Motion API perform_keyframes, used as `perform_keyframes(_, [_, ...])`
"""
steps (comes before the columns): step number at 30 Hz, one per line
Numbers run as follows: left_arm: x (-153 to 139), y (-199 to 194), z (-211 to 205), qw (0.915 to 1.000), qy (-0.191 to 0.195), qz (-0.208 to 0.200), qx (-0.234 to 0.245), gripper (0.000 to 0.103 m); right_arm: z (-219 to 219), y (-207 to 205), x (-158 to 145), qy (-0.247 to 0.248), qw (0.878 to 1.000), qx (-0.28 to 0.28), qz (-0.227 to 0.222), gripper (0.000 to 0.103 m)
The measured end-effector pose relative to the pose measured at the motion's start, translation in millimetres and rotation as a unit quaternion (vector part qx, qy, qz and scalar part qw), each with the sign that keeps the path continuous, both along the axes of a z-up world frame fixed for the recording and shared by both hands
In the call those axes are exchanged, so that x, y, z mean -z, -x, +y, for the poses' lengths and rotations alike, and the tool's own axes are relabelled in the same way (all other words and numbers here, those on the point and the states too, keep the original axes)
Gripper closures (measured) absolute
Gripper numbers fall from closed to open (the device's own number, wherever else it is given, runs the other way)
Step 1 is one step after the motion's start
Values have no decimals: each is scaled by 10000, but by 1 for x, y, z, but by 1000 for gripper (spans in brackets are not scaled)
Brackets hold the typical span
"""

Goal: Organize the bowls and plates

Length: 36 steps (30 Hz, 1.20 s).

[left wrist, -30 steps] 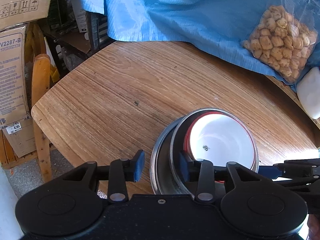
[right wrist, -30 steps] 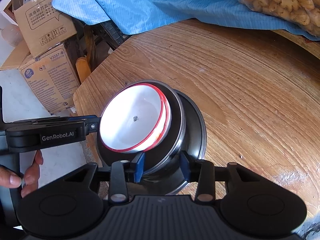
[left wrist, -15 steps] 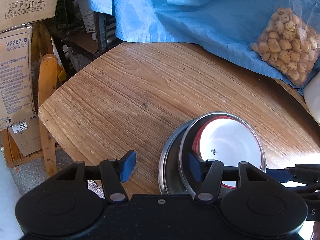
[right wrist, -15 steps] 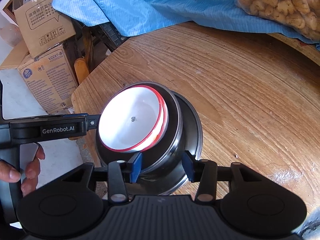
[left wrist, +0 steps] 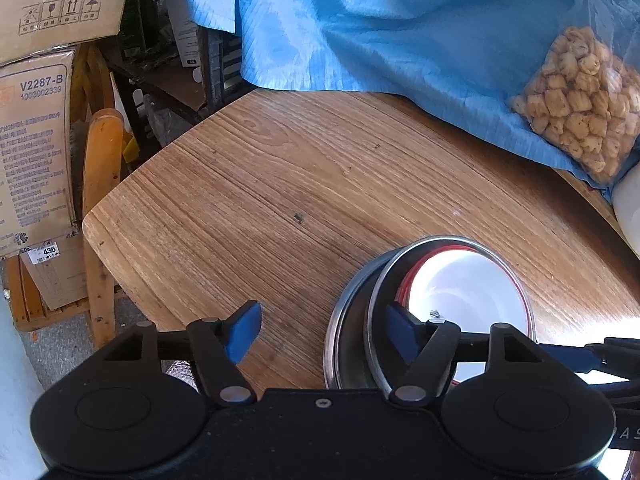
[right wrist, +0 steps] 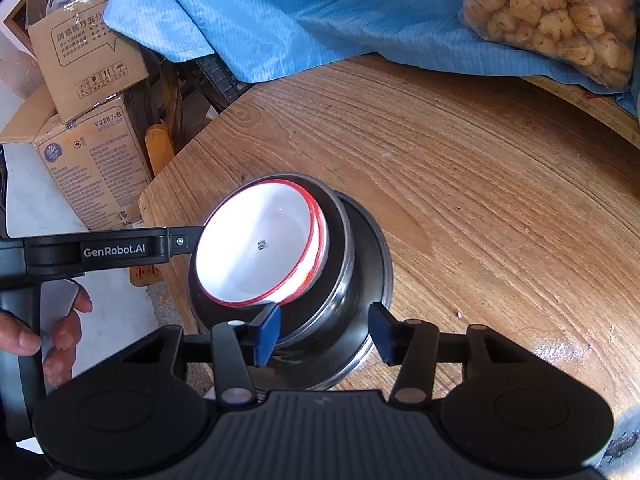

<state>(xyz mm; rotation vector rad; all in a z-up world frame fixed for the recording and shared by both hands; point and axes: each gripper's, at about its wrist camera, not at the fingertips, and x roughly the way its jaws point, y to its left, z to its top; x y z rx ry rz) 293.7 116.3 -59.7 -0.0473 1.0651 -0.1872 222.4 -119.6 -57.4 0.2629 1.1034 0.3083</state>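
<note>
A white bowl with a red rim [right wrist: 260,246] sits nested in a steel bowl [right wrist: 340,240], which sits in a wider steel plate [right wrist: 378,264] near the wooden table's [right wrist: 480,184] near-left corner. The stack also shows in the left wrist view, white bowl [left wrist: 472,292] inside steel bowl [left wrist: 374,304]. My left gripper [left wrist: 322,332] is open, its right finger inside the steel bowl's rim and its left finger over bare wood. My right gripper [right wrist: 326,330] is open, its fingers on either side of the steel bowl's near wall, not pressing it.
A blue cloth [left wrist: 380,28] covers the far side of the table, with a clear bag of snacks [left wrist: 580,120] on it. Cardboard boxes [left wrist: 32,140] and a wooden chair [left wrist: 100,184] stand beyond the left table edge [left wrist: 92,228]. A white object [left wrist: 628,208] lies at right.
Both grippers have opened wider and drawn back a little from the stack. The nested bowls have stayed in place.
</note>
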Motion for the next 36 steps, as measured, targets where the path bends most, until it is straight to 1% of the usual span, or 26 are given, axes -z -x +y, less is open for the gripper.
perform_keyframes(2, [0,0,1,10000,7,-4,-47,28,-2,1,-1,-16,10000,24,-22,46])
perform_keyframes(3, [-1,0,2,10000,28,-13,-59,25,-3,1,-2,-19,10000,39,-34,46])
perform_keyframes(7, [-2,0,4,9999,44,-38,-100,22,-7,2,-4,-33,9999,98,-83,46])
perform_keyframes(13, [-3,0,6,9998,44,-39,-170,20,-12,6,-9,-91,9995,246,-196,44])
perform_keyframes(16, [-4,0,4,9998,-12,-69,-159,20,-14,8,-12,-158,9990,314,-273,38])
perform_keyframes(18, [-5,0,3,9998,-20,-91,-174,20,-14,8,-13,-179,9987,346,-334,36])
perform_keyframes(20, [-6,1,4,9997,-16,-139,-223,17,-14,9,-15,-182,9983,387,-402,29])
perform_keyframes(21, [-7,2,5,9995,-6,-171,-249,13,-14,8,-16,-194,9980,409,-437,27])
perform_keyframes(22, [-8,2,6,9994,29,-206,-263,4,-15,8,-17,-208,9977,435,-471,21])
perform_keyframes(23, [-9,3,7,9993,67,-246,-281,1,-16,8,-17,-221,9974,476,-503,17])
perform_keyframes(25, [-11,4,8,9989,115,-321,-308,1,-17,8,-18,-224,9968,547,-529,16])
perform_keyframes(28, [-11,4,8,9988,123,-323,-356,1,-20,7,-20,-232,9961,635,-572,11])
perform_keyframes(31, [-12,5,10,9985,131,-342,-397,1,-23,8,-22,-285,9942,745,-716,2])
perform_keyframes(34, [-13,8,11,9980,99,-433,-461,1,-26,9,-22,-317,9923,841,-848,0])
perform_keyframes(36, [-15,10,14,9971,143,-569,-490,1,-27,8,-22,-248,9929,830,-816,0])
